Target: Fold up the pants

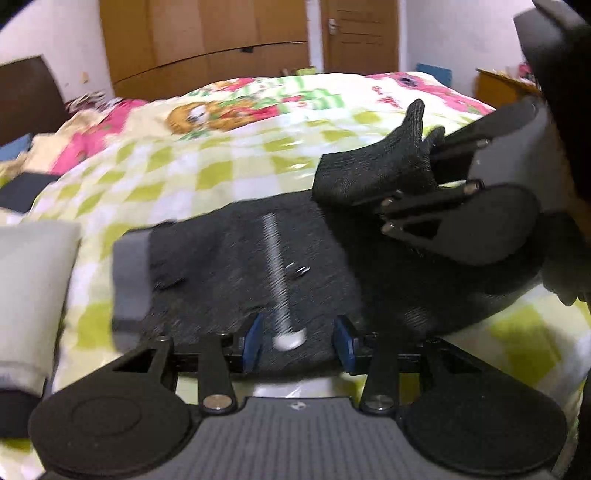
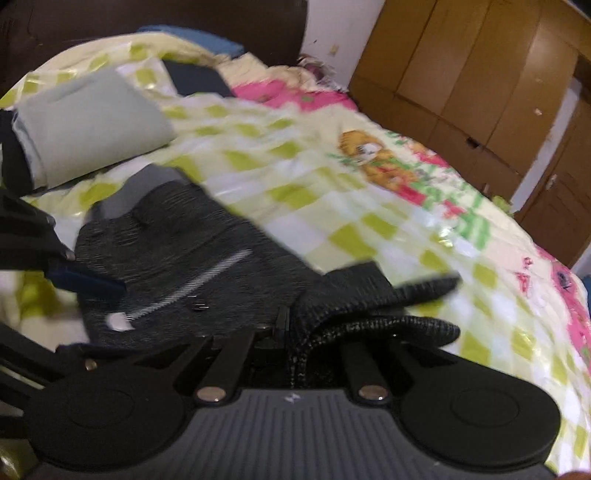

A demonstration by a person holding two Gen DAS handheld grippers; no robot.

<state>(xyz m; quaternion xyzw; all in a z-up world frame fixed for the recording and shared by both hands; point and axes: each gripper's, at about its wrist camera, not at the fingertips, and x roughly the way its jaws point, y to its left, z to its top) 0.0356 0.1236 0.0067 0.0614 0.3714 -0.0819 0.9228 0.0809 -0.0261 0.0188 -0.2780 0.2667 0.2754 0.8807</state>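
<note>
Claws, two, hand-held, both at the near edge of a bed.

Left claw [image 1: 298,345]: blue pads [image 1: 252,343] set apart, standing wide; the near hem of the pants [image 1: 236,266] lies between them, and no pinch on the cloth can be made out.

Right claw [image 2: 286,328]: fingers drawn together, clamped on a bunched black fold of the same pants at their right end; the gathered cloth rises over the claw and trails off to the right. In the left wrist view this claw enters from the right [image 1: 391,216], with the fold standing up above the flat part.

Pants: dark grey knit, spread flat across the near strip of the bed, a pale drawstring [image 1: 279,273] running down the middle to a white tip near the left claw, a lighter grey band [image 1: 129,277] along the left edge.

Bedspread [image 1: 221,155]: green-and-white checks with a cartoon print and pink patches; open cover runs from the far edge of the pants to the far side of the bed.

Folded pale item [image 2: 92,122]: near the left edge of the pants, apart from them; a dark folded piece [image 2: 199,79] lies beyond it.

Surroundings: wooden wardrobe [image 1: 207,40] and door [image 1: 360,33] past the bed; dark headboard [image 2: 147,14] at its left end.
</note>
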